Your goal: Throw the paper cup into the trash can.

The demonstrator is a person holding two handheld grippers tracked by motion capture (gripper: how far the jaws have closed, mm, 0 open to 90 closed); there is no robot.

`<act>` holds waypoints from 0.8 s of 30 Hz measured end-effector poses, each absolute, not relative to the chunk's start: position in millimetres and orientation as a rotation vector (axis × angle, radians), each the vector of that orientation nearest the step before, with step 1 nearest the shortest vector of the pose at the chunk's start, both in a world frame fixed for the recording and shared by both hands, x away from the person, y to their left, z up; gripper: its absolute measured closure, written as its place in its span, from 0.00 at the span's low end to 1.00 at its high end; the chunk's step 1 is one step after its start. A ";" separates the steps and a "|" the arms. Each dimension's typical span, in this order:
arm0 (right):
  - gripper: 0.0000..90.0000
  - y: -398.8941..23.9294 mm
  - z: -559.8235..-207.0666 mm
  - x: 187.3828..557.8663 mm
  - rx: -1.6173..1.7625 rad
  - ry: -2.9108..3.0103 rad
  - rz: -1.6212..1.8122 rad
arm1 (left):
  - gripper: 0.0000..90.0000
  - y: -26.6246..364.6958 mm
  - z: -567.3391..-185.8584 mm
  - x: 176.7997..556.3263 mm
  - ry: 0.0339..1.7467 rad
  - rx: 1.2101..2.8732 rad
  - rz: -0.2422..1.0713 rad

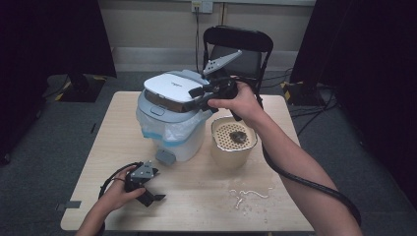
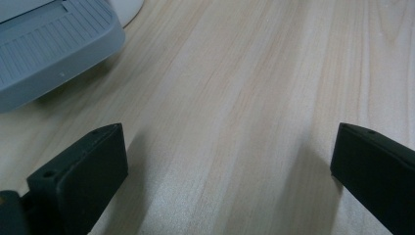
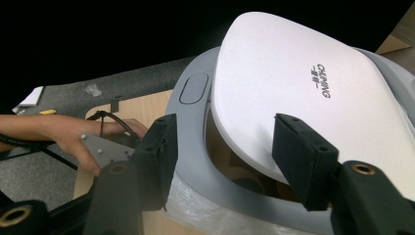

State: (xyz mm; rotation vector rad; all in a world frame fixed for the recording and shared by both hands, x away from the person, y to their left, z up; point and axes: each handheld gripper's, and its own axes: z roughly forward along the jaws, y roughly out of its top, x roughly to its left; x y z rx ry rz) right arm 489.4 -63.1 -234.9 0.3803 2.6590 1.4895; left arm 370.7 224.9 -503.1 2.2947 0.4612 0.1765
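A cream perforated bowl point(image 1: 234, 142) with a dark clump inside stands on the worktop point(image 1: 196, 196) toward its right side, between the far and near edges. White scraps point(image 1: 248, 194) lie scattered nearer the near edge, close to the right corner. Beyond the far edge stands a black folding chair point(image 1: 239, 46), and cables point(image 1: 307, 105) trail over the grey floor at right.

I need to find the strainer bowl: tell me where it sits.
In the high view the strainer bowl stands right of centre on the table, just right of the white bin, under the person's right forearm.
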 end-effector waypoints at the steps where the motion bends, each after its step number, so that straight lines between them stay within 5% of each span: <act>1: 0.51 -63.3 -234.9 489.5 0.383 2.662 1.491 | 0.00 224.9 -503.1 370.7 0.461 2.294 0.176; 14: 0.72 -61.8 -234.5 494.4 0.433 2.680 1.477 | 0.00 224.8 -503.2 370.8 0.462 2.295 0.177; 24: 0.77 -52.3 -237.6 498.1 0.451 2.669 1.482 | 0.00 224.7 -503.3 370.5 0.462 2.293 0.177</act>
